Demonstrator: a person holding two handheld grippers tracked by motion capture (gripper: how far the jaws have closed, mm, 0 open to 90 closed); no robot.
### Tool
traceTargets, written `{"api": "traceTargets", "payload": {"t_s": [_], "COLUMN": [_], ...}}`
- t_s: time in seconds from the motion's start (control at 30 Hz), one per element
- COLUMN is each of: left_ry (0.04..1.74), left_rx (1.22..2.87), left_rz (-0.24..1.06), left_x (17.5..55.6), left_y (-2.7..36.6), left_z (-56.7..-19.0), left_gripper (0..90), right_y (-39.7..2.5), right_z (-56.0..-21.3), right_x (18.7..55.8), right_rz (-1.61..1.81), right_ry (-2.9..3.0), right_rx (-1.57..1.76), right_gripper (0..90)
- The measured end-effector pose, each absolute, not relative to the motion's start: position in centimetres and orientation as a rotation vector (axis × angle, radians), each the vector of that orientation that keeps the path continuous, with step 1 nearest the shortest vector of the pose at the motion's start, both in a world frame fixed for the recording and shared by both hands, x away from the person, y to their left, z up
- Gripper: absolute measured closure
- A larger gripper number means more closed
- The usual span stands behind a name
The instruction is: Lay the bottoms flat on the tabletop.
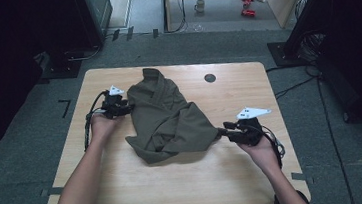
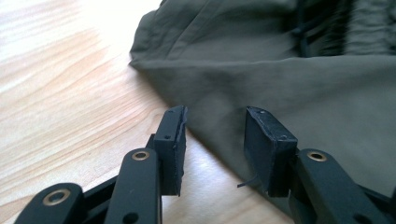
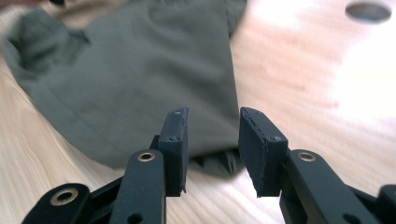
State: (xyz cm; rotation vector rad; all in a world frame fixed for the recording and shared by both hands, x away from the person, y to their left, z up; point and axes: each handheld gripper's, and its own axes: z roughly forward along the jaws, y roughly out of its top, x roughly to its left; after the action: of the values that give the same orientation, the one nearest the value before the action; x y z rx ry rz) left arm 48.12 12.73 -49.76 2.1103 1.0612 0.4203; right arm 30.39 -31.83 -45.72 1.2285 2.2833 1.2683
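An olive-green garment (image 1: 168, 118) lies crumpled in the middle of the wooden table (image 1: 126, 180). My left gripper (image 1: 123, 108) is at the garment's left edge; in the left gripper view its jaws stand open (image 2: 215, 140) with the cloth's edge (image 2: 280, 88) running between them. My right gripper (image 1: 225, 130) is at the garment's lower right corner. In the right gripper view its jaws stand open (image 3: 214, 140) around a corner of the cloth (image 3: 140, 84), which lies flat on the table between the pads.
A dark round hole (image 1: 210, 77) sits in the table near its far edge, seen also as the dark hole (image 3: 369, 11) in the right gripper view. Beyond the table are carpet, cables, black stands and a mug (image 1: 200, 5) on the floor.
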Motion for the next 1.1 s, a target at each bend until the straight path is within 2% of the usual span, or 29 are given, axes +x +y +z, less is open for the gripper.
{"api": "traceTargets", "payload": {"t_s": [0.23,0.5,0.77,1.1], "left_ry": [0.99,0.89,0.789,0.721], "left_rx": [2.147,2.148,2.175,2.18], "left_rz": [0.312,0.273,0.224,0.17], "left_x": [46.6,44.1,42.0,41.3], "left_y": [11.8,10.1,7.9,6.0], "left_z": [-48.3,-47.7,-47.8,-47.8], "left_gripper": [52.9,53.0,54.0,54.8], "right_y": [-30.4,-28.3,-26.1,-24.7], "right_z": [-45.7,-45.3,-45.4,-45.8], "right_x": [31.6,33.5,35.6,38.1], "right_rz": [1.248,1.243,1.259,1.236], "right_ry": [2.295,2.319,2.34,2.346], "right_rx": [1.224,1.191,1.18,1.154], "right_gripper": [65.5,66.2,57.5,46.0]}}
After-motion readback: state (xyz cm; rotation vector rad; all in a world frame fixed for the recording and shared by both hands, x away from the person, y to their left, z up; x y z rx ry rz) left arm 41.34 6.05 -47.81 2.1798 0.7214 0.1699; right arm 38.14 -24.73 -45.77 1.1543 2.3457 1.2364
